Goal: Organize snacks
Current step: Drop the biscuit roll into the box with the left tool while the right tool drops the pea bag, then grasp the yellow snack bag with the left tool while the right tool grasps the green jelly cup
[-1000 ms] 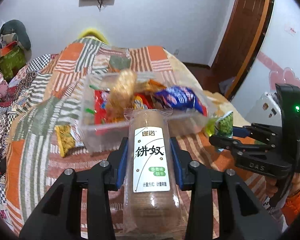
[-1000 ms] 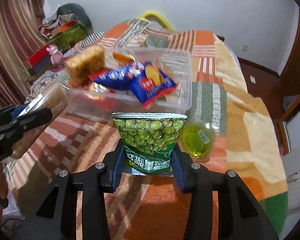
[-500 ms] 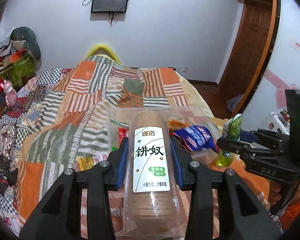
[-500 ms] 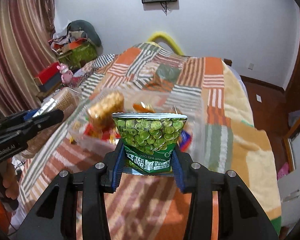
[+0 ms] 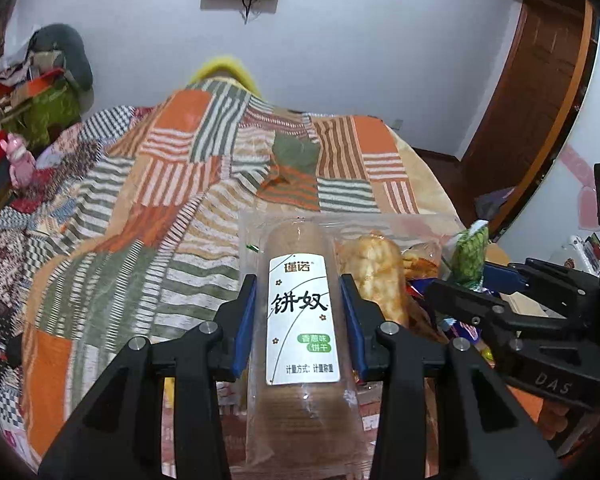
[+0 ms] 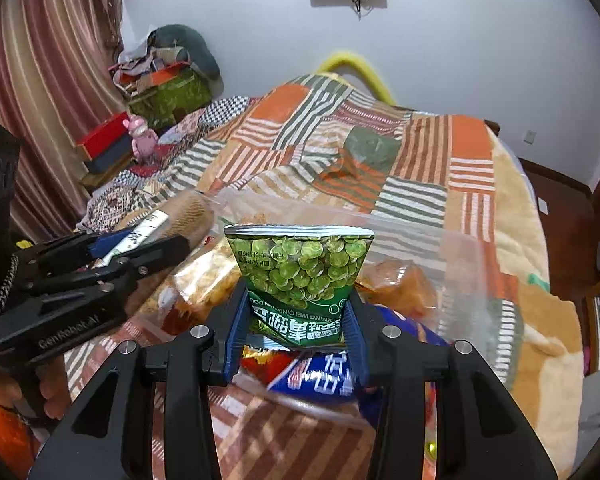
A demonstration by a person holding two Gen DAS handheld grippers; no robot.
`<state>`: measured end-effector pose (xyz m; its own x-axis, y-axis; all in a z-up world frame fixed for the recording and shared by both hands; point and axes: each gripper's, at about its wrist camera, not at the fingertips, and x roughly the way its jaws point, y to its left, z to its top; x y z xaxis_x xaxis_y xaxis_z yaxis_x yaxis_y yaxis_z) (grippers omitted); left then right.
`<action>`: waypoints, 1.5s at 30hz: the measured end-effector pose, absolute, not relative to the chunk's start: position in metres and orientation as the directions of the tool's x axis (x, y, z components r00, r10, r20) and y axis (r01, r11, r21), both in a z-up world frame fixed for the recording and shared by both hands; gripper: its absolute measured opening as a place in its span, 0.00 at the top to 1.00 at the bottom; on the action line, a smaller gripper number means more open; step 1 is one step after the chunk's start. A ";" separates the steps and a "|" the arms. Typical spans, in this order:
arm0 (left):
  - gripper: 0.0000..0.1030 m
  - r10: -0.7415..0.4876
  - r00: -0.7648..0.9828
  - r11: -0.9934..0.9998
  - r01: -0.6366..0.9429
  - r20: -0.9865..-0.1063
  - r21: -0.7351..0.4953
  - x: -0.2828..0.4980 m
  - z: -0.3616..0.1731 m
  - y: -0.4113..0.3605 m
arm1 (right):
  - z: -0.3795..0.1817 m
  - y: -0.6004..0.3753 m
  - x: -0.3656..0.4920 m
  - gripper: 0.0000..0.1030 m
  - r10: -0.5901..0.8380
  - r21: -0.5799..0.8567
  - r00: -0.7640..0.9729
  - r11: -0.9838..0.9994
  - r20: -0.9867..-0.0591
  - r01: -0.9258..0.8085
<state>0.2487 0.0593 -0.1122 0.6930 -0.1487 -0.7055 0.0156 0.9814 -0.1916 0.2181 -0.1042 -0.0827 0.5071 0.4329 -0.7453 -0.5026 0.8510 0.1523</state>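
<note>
Both grippers have travelled across the bed toward the clear plastic box (image 6: 460, 264) since a second ago, so the box, which then lay well ahead of them, now sits right under and behind their loads. Held lengthwise in the left gripper (image 5: 300, 312) is the long roll of biscuits (image 5: 302, 320), pads pressing on either side of its white label; its far end hangs over the near left corner of the box. Clamped in the right gripper (image 6: 298, 320) by its lower half is the green bag of peas (image 6: 300, 268), above the snacks already in the box: a blue packet (image 6: 324, 372) just beneath it and orange-brown crisp bags (image 6: 396, 280) beside it. The patchwork quilt (image 5: 160, 200) carries the box near the bed's right edge. To finish well, I judge each load should be brought lower over a free gap before the grip is let go; the roll looks too long to drop end-first, so laying it flat along the left wall seems wiser, and the pea bag can settle on top of the blue packet. With both grippers so near each other, letting go one at a time would lessen the chance of a knock. Also changed: the small yellow-green bottle seen beside the box earlier is no longer in sight.
</note>
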 end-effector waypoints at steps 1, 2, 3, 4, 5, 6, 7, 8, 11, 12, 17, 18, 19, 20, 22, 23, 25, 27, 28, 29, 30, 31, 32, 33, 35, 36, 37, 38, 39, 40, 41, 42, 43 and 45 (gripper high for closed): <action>0.62 -0.151 0.689 0.981 0.015 -0.709 -0.194 0.251 -0.115 0.060 | -0.084 -0.103 0.219 0.62 0.437 0.158 0.500 0.848 -0.748 -0.506; 0.62 -0.152 0.685 0.981 0.017 -0.712 -0.194 0.253 -0.118 0.059 | -0.085 -0.103 0.219 0.61 0.438 0.158 0.499 0.847 -0.747 -0.507; 0.62 -0.155 0.677 0.981 0.019 -0.719 -0.194 0.255 -0.121 0.059 | -0.085 -0.103 0.219 0.60 0.435 0.154 0.503 0.849 -0.747 -0.506; 0.62 -0.158 0.672 0.980 0.019 -0.723 -0.196 0.257 -0.124 0.058 | -0.085 -0.104 0.218 0.60 0.428 0.146 0.509 0.852 -0.747 -0.502; 0.62 -0.163 0.672 0.979 0.022 -0.723 -0.200 0.257 -0.126 0.058 | -0.086 -0.105 0.218 0.60 0.426 0.145 0.510 0.854 -0.747 -0.500; 0.62 -0.168 0.670 0.979 0.025 -0.724 -0.204 0.256 -0.127 0.058 | -0.086 -0.106 0.218 0.60 0.431 0.153 0.505 0.852 -0.748 -0.501; 0.61 -0.170 0.669 0.978 0.027 -0.723 -0.205 0.255 -0.127 0.058 | -0.086 -0.107 0.217 0.60 0.435 0.160 0.501 0.851 -0.748 -0.501; 0.58 -0.170 0.669 0.979 0.029 -0.723 -0.203 0.253 -0.126 0.058 | -0.085 -0.108 0.216 0.58 0.434 0.160 0.502 0.852 -0.748 -0.498; 0.56 -0.157 0.676 0.983 0.038 -0.720 -0.179 0.248 -0.121 0.056 | -0.082 -0.111 0.213 0.54 0.436 0.162 0.507 0.853 -0.744 -0.496; 0.55 -0.149 0.680 0.985 0.040 -0.718 -0.168 0.246 -0.118 0.055 | -0.080 -0.112 0.211 0.54 0.437 0.162 0.508 0.853 -0.742 -0.497; 0.38 -0.138 0.722 0.987 0.044 -0.678 -0.155 0.226 -0.094 0.060 | -0.062 -0.121 0.196 0.50 0.444 0.149 0.536 0.850 -0.718 -0.505; 0.37 -0.136 0.731 0.988 0.045 -0.669 -0.151 0.221 -0.089 0.063 | -0.058 -0.124 0.192 0.49 0.444 0.145 0.544 0.851 -0.712 -0.505; 0.36 -0.132 0.736 0.988 0.045 -0.664 -0.146 0.217 -0.085 0.064 | -0.055 -0.126 0.190 0.48 0.442 0.139 0.553 0.853 -0.706 -0.504; 0.34 -0.120 0.744 0.990 0.040 -0.657 -0.135 0.212 -0.081 0.067 | -0.050 -0.131 0.185 0.48 0.440 0.133 0.564 0.855 -0.699 -0.501; 0.30 -0.084 0.755 0.994 0.013 -0.651 -0.112 0.204 -0.076 0.076 | -0.045 -0.139 0.180 0.47 0.434 0.127 0.579 0.860 -0.691 -0.494; 0.28 -0.064 0.755 0.995 -0.003 -0.652 -0.101 0.200 -0.076 0.082 | -0.044 -0.143 0.178 0.47 0.431 0.126 0.583 0.863 -0.689 -0.489; 0.27 -0.035 0.743 0.996 -0.032 -0.668 -0.089 0.196 -0.080 0.096 | -0.041 -0.154 0.175 0.47 0.420 0.124 0.592 0.872 -0.688 -0.474; 0.27 -0.018 0.726 0.995 -0.057 -0.688 -0.086 0.194 -0.086 0.107 | -0.041 -0.167 0.171 0.47 0.403 0.120 0.601 0.882 -0.690 -0.455; 0.27 -0.009 0.712 0.994 -0.071 -0.702 -0.084 0.193 -0.092 0.114 | -0.042 -0.171 0.171 0.47 0.395 0.117 0.603 0.887 -0.693 -0.446; 0.27 -0.002 0.698 0.993 -0.082 -0.716 -0.083 0.193 -0.098 0.120 | -0.043 -0.176 0.171 0.47 0.384 0.113 0.605 0.893 -0.698 -0.436; 0.27 0.000 0.688 0.993 -0.088 -0.726 -0.084 0.193 -0.103 0.125 | -0.045 -0.182 0.170 0.47 0.371 0.109 0.605 0.899 -0.704 -0.424; 0.27 -0.002 0.668 0.992 -0.093 -0.744 -0.086 0.194 -0.111 0.131 | -0.048 -0.188 0.170 0.47 0.358 0.105 0.605 0.905 -0.711 -0.412; 0.27 -0.005 0.652 0.992 -0.094 -0.758 -0.088 0.196 -0.118 0.135 | -0.050 -0.193 0.170 0.47 0.347 0.102 0.603 0.910 -0.719 -0.402; 0.27 -0.007 0.641 0.992 -0.095 -0.768 -0.089 0.196 -0.123 0.137 | -0.055 -0.201 0.170 0.47 0.331 0.101 0.598 0.917 -0.730 -0.386; 0.27 -0.012 0.611 0.991 -0.100 -0.792 -0.091 0.200 -0.137 0.142 | -0.061 -0.213 0.170 0.47 0.317 0.109 0.587 0.926 -0.745 -0.362; 0.27 -0.017 0.597 0.991 -0.099 -0.802 -0.095 0.203 -0.144 0.143 | -0.065 -0.218 0.171 0.47 0.313 0.117 0.578 0.929 -0.754 -0.350; 0.27 -0.022 0.587 0.990 -0.097 -0.810 -0.098 0.205 -0.151 0.143 | -0.068 -0.224 0.172 0.47 0.308 0.125 0.568 0.933 -0.763 -0.338; 0.27 -0.029 0.578 0.990 -0.094 -0.815 -0.102 0.207 -0.156 0.143 | -0.071 -0.229 0.173 0.47 0.304 0.129 0.562 0.935 -0.770 -0.329; 0.27 -0.041 0.572 0.990 -0.089 -0.820 -0.111 0.208 -0.160 0.142 | -0.074 -0.234 0.173 0.47 0.297 0.129 0.558 0.938 -0.775 -0.321; 0.27 -0.061 0.562 0.989 -0.080 -0.825 -0.127 0.209 -0.166 0.142 | -0.077 -0.237 0.173 0.47 0.287 0.122 0.554 0.941 -0.781 -0.315; 0.27 -0.069 0.558 0.988 -0.075 -0.827 -0.133 0.210 -0.169 0.141 | -0.080 -0.239 0.174 0.47 0.278 0.116 0.552 0.944 -0.786 -0.310; 0.27 -0.080 0.553 0.988 -0.068 -0.829 -0.140 0.212 -0.173 0.139 | -0.083 -0.241 0.175 0.47 0.270 0.111 0.547 0.946 -0.792 -0.305; 0.27 -0.080 0.550 0.988 -0.064 -0.832 -0.137 0.214 -0.176 0.137 | -0.086 -0.244 0.176 0.47 0.267 0.113 0.540 0.947 -0.798 -0.300; 0.27 -0.070 0.546 0.991 -0.058 -0.835 -0.121 0.217 -0.180 0.133 | -0.092 -0.246 0.177 0.47 0.267 0.118 0.528 0.947 -0.806 -0.299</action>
<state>0.2174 0.1334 -0.1796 0.5456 -0.0703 -0.8351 -0.0582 0.9909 -0.1214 0.1773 -0.2457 -0.0917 0.5276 0.2674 -0.8063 -0.2990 0.9469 0.1183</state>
